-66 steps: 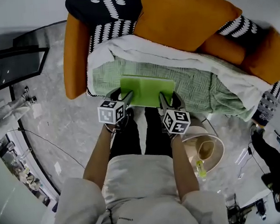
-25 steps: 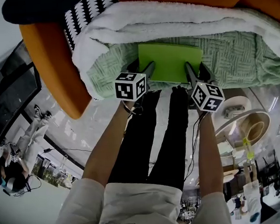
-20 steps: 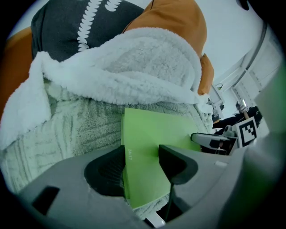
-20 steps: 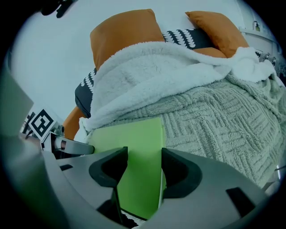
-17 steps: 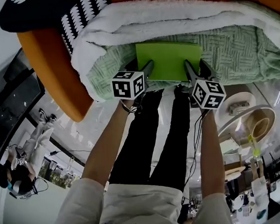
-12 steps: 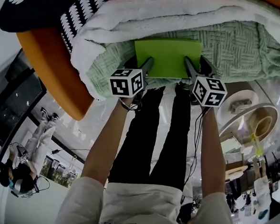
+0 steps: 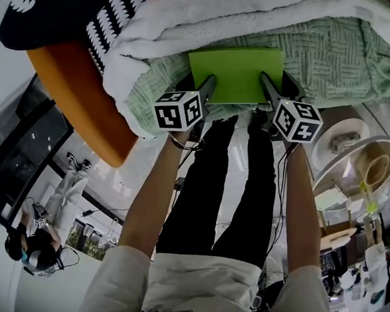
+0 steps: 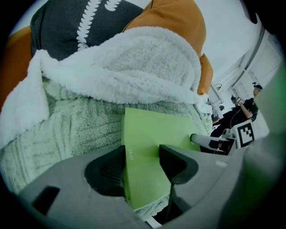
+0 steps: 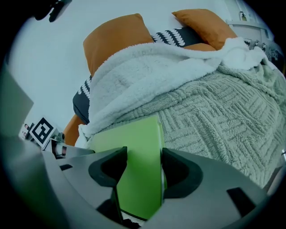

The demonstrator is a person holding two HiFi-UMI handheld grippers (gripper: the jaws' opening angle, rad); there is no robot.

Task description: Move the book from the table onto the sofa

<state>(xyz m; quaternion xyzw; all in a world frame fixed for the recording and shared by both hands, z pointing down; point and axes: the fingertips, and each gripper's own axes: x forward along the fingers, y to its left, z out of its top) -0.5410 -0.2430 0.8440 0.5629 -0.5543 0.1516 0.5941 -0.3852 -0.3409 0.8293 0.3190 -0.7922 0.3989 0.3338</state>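
An orange sofa fills the top of the head view, draped with a green knit blanket under a white fleece. The green book lies flat on the blanket, with the left tongs at its near left corner and the right tongs at its near right corner.

In the left gripper view, the left tongs are clamped on the book near its spine edge.

In the right gripper view, the right tongs are closed on the book's other side, with the blanket, the fleece and an orange cushion beyond.
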